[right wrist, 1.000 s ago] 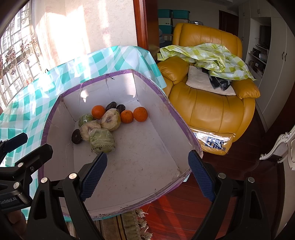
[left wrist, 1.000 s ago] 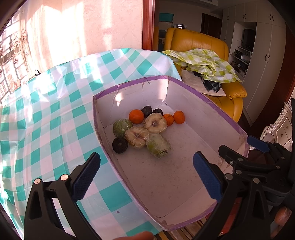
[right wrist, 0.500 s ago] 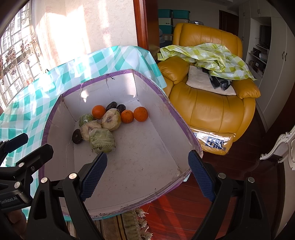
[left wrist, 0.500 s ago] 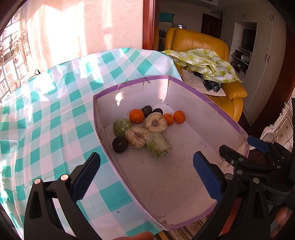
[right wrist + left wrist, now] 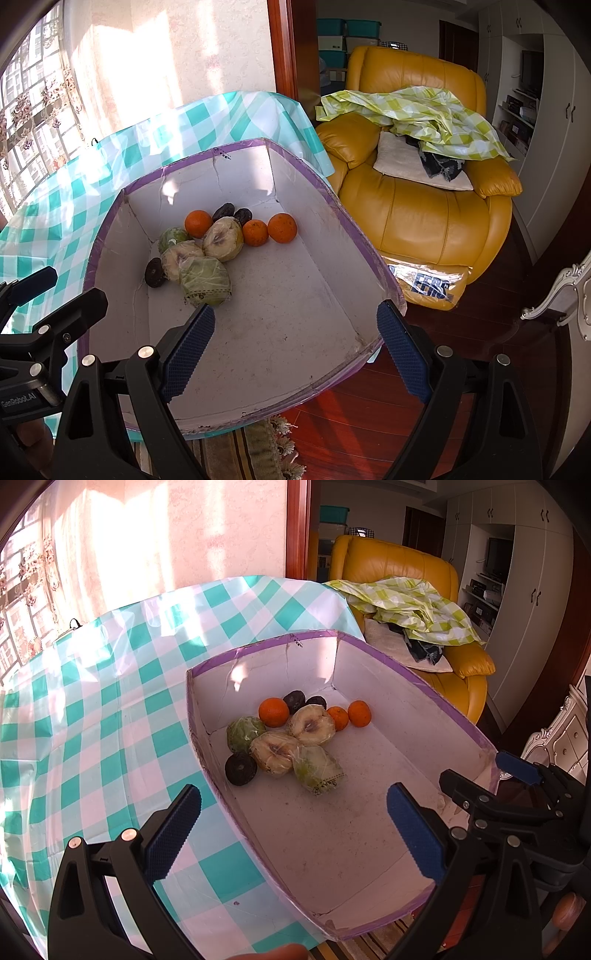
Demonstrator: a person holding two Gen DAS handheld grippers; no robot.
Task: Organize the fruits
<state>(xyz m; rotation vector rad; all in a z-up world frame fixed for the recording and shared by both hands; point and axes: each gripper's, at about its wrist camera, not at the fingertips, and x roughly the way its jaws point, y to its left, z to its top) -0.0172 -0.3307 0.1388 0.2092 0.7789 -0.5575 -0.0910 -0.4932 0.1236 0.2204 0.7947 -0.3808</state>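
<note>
box: white cardboard box [image 5: 399,686] with purple-taped rim, sits on the table at its right edge, near corner overhangs the floor; same box in right wrist view [image 5: 303,192]
box contents: all fruit bunched toward the far-left end of the box floor; near half of the floor bare, speckled with dirt
oranges: three; one at the back left [image 5: 273,712], two side by side to the right, smaller one [image 5: 338,718] touching the bigger one [image 5: 359,713]
dark fruits: two small dark ones at the back [image 5: 294,701] [image 5: 316,702], between the oranges; one more dark round fruit [image 5: 241,768] at the front left, near the left wall
wrapped fruits: two pale fruits in clear film [image 5: 311,725] [image 5: 275,752], touching each other mid-cluster
green fruits: one green fruit [image 5: 243,733] at left against the pale ones; one wrapped green fruit [image 5: 316,770] nearest the cameras
left gripper: [image 5: 293,834] jaws spread wide, holding nothing, hovers over the box's near-left wall, one finger above the tablecloth, the other over the box floor
right gripper: [image 5: 295,354] jaws spread wide, empty, hovers over the box's near-right corner
table: teal-and-white checked tablecloth [image 5: 110,686]
armchair: yellow leather armchair [image 5: 424,206] beside the table, green checked cloth [image 5: 424,110] heaped on it
</note>
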